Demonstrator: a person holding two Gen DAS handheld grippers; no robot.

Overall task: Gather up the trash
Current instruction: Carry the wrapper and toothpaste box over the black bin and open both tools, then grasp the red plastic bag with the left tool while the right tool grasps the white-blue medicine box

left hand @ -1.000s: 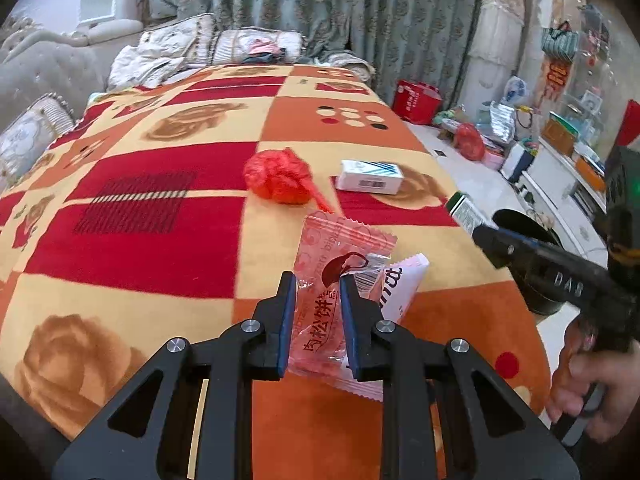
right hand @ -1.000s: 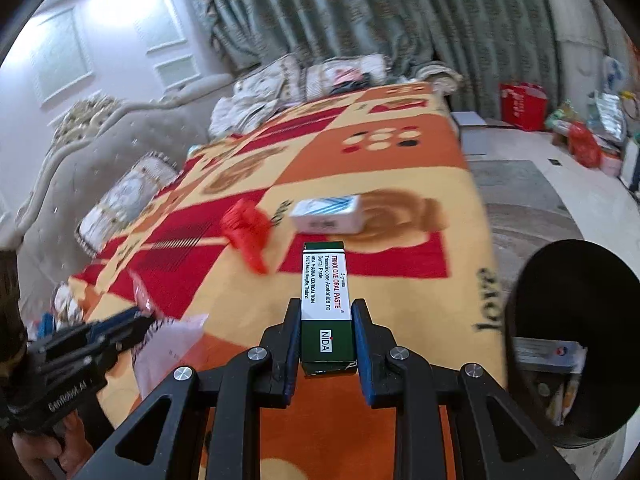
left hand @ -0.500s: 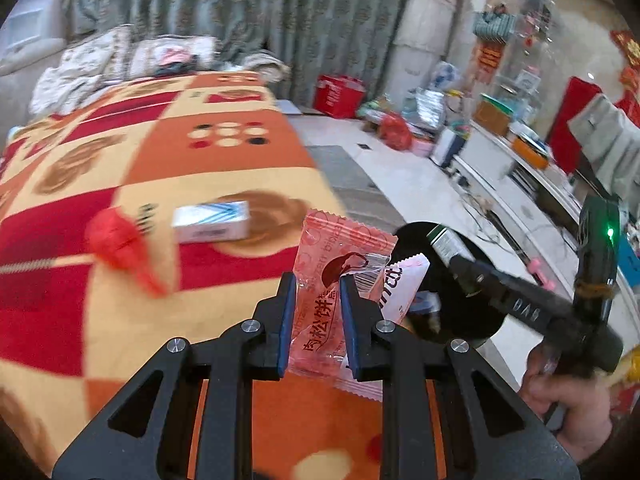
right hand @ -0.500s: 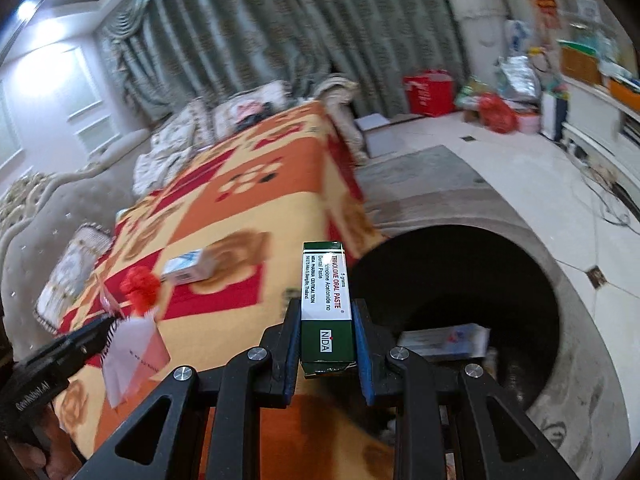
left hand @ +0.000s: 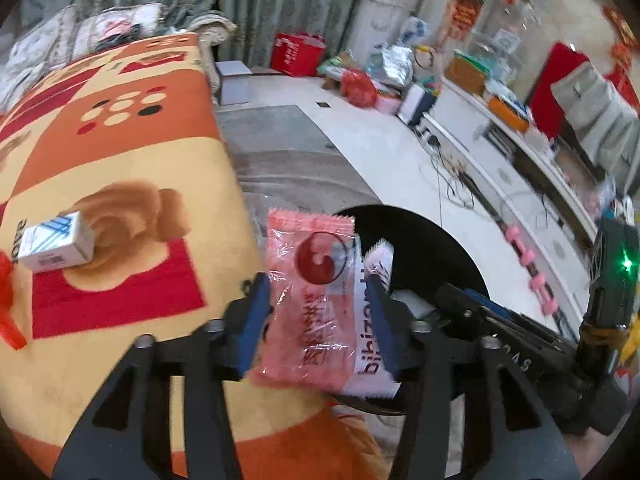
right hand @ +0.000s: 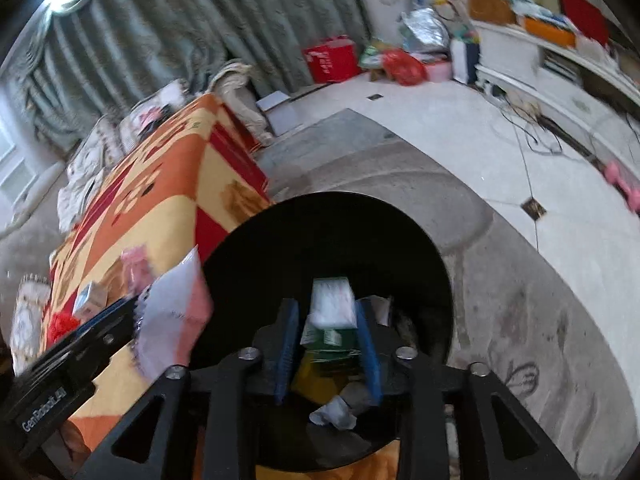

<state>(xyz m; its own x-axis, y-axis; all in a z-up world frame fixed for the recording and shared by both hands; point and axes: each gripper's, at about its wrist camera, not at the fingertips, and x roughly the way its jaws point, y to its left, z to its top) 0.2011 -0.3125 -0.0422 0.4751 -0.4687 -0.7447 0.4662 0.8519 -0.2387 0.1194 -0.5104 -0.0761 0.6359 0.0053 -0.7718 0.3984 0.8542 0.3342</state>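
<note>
My left gripper (left hand: 318,300) has opened; the pink snack wrapper (left hand: 312,300) and a white wrapper (left hand: 370,344) hang loose between its spread fingers, at the edge of the black trash bin (left hand: 444,256). My right gripper (right hand: 326,320) is over the bin (right hand: 280,240) with its fingers apart; the green-and-white paste box (right hand: 332,316) sits loose between them, tipping into the bin. The left gripper with its wrappers (right hand: 172,312) shows at the left of the right wrist view. The right gripper (left hand: 480,312) shows in the left wrist view over the bin.
A small white-and-blue box (left hand: 54,246) and a red plastic bag (left hand: 6,292) lie on the orange-red blanket (left hand: 120,152). The bin holds other trash (right hand: 336,414). The tiled floor (left hand: 380,148) lies beyond, with cluttered shelves and bags along the far wall.
Both grippers swung right from the blanket to the bin. Both sets of fingers have spread, and the paste box and wrappers are no longer clamped.
</note>
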